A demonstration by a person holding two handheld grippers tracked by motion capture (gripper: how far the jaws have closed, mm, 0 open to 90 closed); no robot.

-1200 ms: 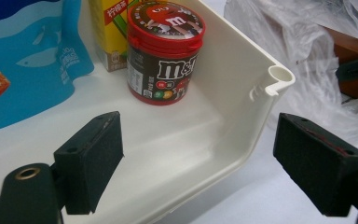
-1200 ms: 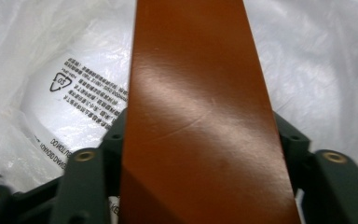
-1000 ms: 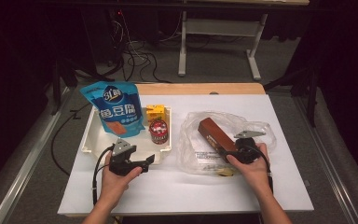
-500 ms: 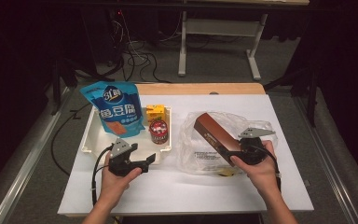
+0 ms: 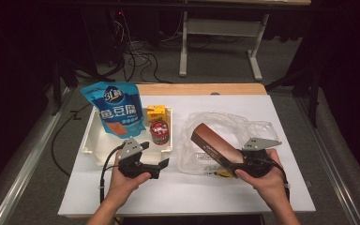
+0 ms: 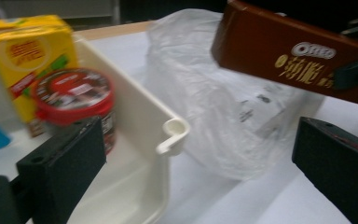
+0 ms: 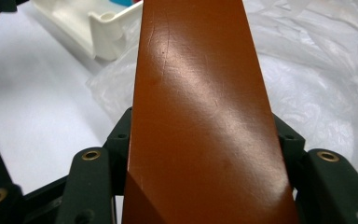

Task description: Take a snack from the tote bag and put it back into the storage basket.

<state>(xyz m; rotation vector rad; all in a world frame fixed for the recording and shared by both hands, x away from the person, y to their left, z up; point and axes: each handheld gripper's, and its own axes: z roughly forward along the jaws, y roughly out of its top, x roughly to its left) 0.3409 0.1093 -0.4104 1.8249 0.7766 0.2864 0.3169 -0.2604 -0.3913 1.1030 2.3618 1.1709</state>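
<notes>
I see the white table (image 5: 178, 197), then the clear plastic bag (image 5: 225, 126) lying on it beside the white tray (image 5: 90, 145). My right gripper (image 5: 229, 163) is clamped on the brown box (image 5: 211, 145), tilted up over the bag. My left gripper (image 5: 161, 165) has just been opening, jaws apart, nothing between them, near the tray's corner.

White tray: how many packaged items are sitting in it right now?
3 in the white tray: blue pouch at its left, yellow carton at the back right, red-lidded tub in front of that carton. Smaller items behind the pouch could be hidden.
</notes>
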